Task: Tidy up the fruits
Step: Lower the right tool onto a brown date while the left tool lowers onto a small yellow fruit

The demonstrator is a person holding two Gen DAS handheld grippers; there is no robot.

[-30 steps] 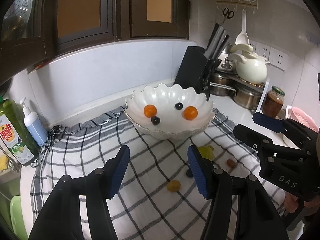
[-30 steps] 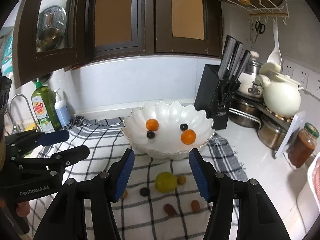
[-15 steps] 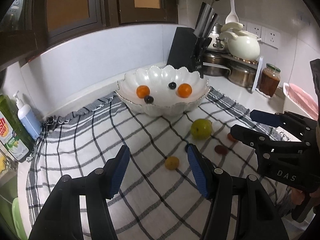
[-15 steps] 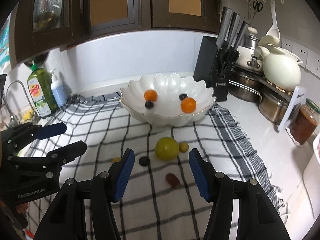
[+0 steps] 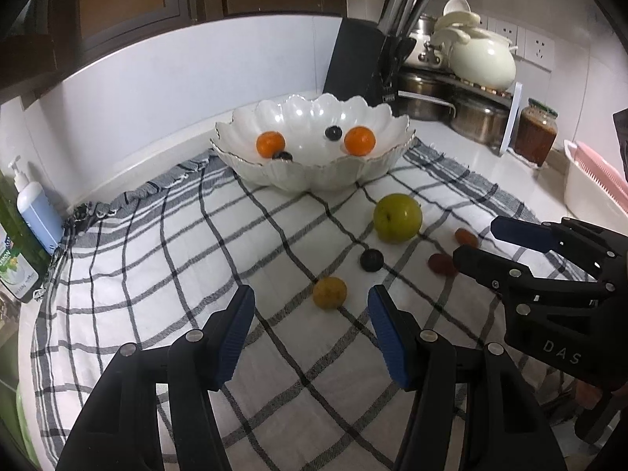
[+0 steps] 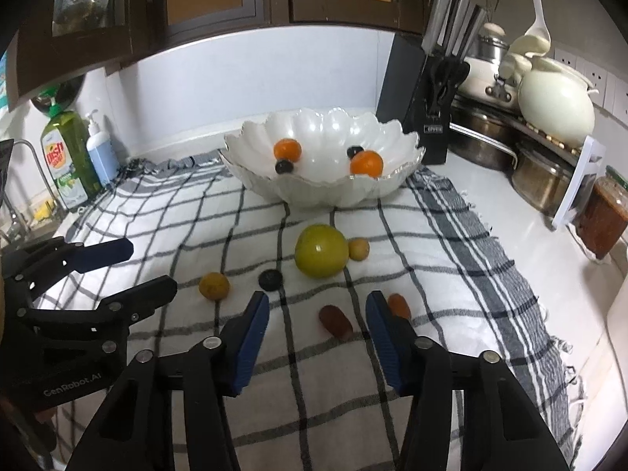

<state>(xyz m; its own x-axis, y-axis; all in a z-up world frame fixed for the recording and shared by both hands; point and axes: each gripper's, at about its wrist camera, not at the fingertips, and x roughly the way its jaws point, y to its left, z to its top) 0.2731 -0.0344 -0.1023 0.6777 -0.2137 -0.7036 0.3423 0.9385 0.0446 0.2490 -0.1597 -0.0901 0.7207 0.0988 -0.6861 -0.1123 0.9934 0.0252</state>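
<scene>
Landmark: white bowl (image 6: 325, 165), at the back of the checked cloth (image 6: 157, 212); holds two oranges and two dark berries.

Left to right, loose fruit in front of the bowl:
- Yellow plum (image 5: 329, 293), front-left; left gripper (image 5: 310, 322) spread and empty, the plum in line with its gap, untouched.
- Dark berry (image 6: 270, 278), front-centre.
- Green apple (image 6: 322, 250), directly in front; small yellow fruit (image 6: 358, 248) just beside it on the right.
- Brown date (image 6: 334, 320), front-right; right gripper (image 6: 317, 324) has just been closing, the date between its jaws, not yet pinched.
- Orange-red fruit (image 6: 399, 305), beyond the right finger.

Step, judged: approach for two pickups. Next: lower, close gently, carry to bowl.
</scene>
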